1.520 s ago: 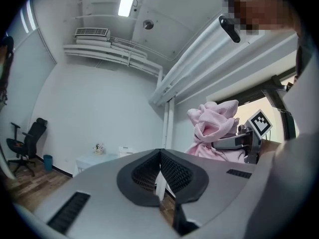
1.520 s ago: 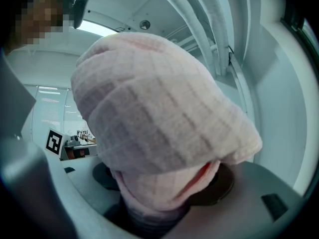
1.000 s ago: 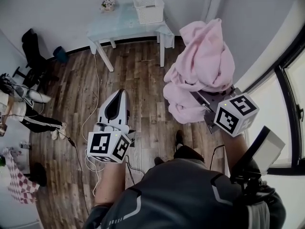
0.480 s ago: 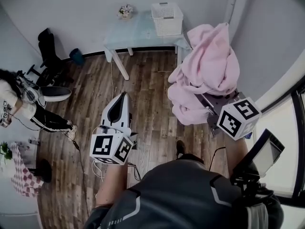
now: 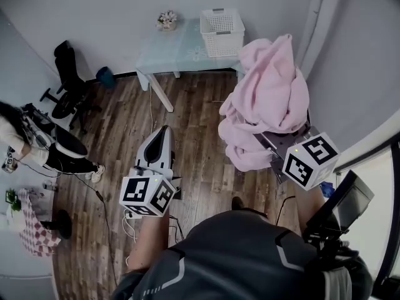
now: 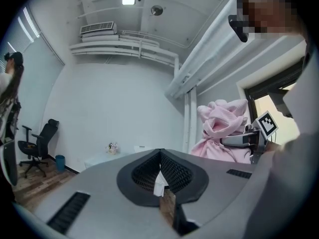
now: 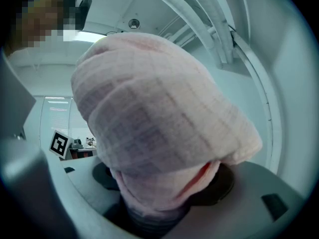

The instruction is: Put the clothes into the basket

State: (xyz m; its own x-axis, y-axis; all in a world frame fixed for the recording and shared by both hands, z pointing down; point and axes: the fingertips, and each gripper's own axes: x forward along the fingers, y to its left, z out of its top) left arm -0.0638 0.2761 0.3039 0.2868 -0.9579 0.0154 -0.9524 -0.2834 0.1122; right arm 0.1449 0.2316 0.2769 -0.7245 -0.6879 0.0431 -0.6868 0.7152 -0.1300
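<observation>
My right gripper (image 5: pixel 267 144) is clamped on the pink garment (image 5: pixel 269 99), which bunches up over the jaws and is held in the air above the wood-plank floor (image 5: pixel 187 117). My left gripper (image 5: pixel 164 133) has its jaws together with nothing between them. The white basket (image 5: pixel 225 35) stands on the pale table (image 5: pixel 172 49) against the grey wall, well apart from the garment. A black office chair (image 5: pixel 65 74) is at the left.

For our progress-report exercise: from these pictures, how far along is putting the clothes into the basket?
Done: the pink garment is picked up, clamped in the right gripper and clear of the floor. In hand: it is held up, with the white basket ahead on the table, some way off. Left: reach the basket and drop the garment in. The left gripper is shut and empty.
</observation>
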